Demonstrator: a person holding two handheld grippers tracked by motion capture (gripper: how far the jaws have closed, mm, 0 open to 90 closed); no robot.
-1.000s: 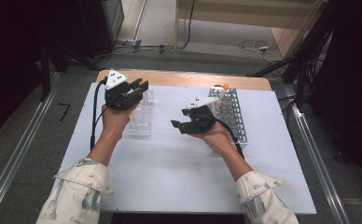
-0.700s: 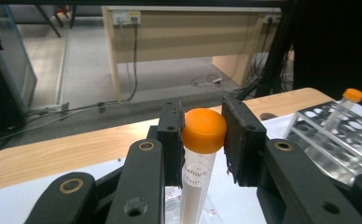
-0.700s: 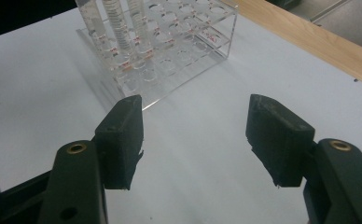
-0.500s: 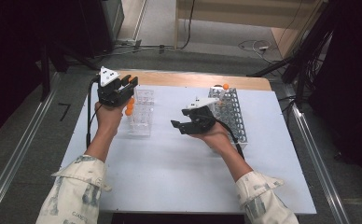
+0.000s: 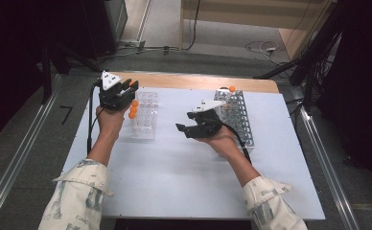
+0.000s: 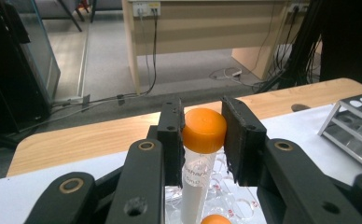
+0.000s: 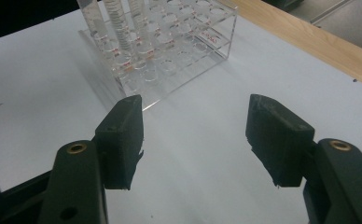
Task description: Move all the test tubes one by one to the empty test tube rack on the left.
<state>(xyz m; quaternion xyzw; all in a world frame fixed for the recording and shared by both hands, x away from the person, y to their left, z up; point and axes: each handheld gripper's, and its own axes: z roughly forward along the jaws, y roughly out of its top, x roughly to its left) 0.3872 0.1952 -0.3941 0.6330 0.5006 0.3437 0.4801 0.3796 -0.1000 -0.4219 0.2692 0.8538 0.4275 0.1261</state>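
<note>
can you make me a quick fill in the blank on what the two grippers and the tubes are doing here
1. The left gripper is shut on a tube with a cap coloured ____.
2. The right gripper has its jaws ____ and holds nothing.
3. The clear rack has orange-capped tubes along the side nearest the ____ gripper.
4. The metal rack stands on the white table just beyond the ____ gripper.

Missing words: orange; open; left; right
</note>
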